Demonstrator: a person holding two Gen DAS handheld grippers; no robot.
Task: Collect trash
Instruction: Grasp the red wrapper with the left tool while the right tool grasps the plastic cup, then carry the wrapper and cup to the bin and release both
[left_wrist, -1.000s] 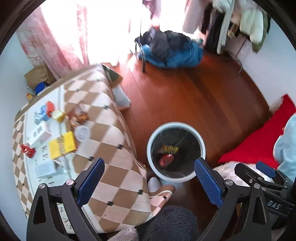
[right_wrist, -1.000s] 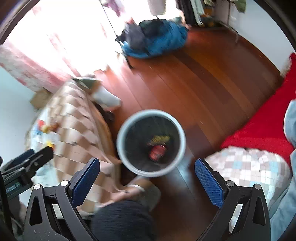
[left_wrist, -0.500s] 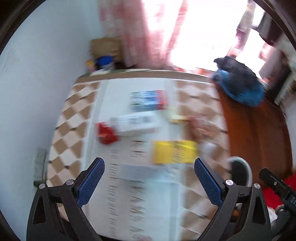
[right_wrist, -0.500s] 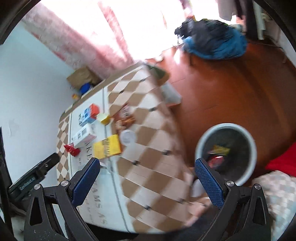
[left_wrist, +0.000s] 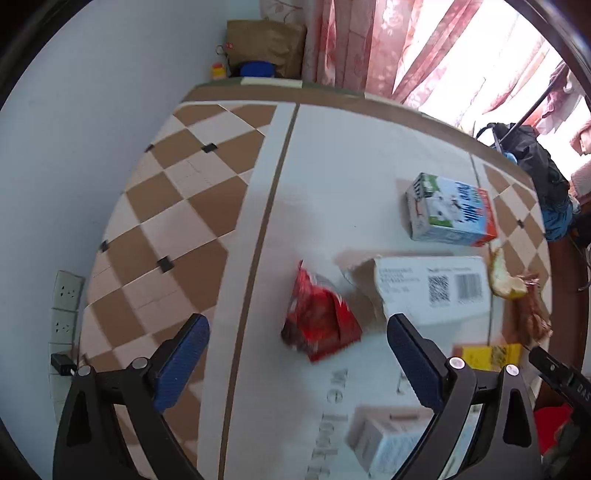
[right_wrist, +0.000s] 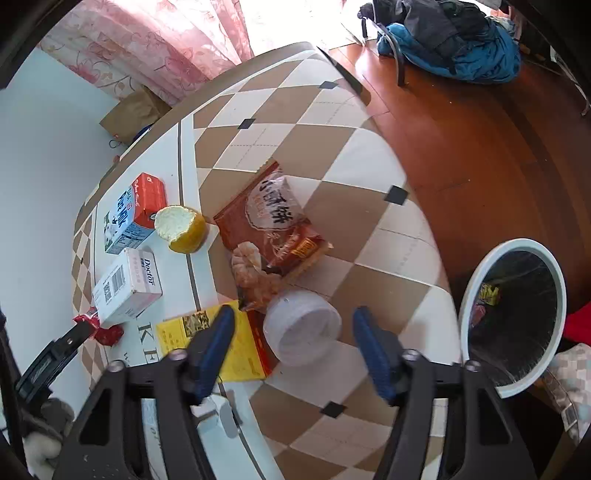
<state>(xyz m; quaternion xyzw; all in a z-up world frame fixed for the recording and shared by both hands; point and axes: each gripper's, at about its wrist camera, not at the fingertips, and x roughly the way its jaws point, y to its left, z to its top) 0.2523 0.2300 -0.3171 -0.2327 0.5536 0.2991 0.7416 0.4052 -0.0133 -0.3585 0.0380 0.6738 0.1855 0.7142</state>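
Observation:
On the checked tablecloth lies a crumpled red wrapper, just ahead of my left gripper. That gripper is open, its blue pads wide on either side of the wrapper and not touching it. My right gripper points down over a white plastic cup lying on its side. Its jaws are closing with the cup between them, and a gap shows on both sides. The white-rimmed trash bin stands on the floor at the right, with wrappers inside.
A milk carton, a white barcoded box, an orange peel, a brown snack bag and a yellow box also lie on the table. Curtains, a paper bag and a pile of clothes stand beyond it.
Both views swung from the bin on the floor to the table top and came lower. The right jaws have narrowed around the white cup. The left jaws stay wide.

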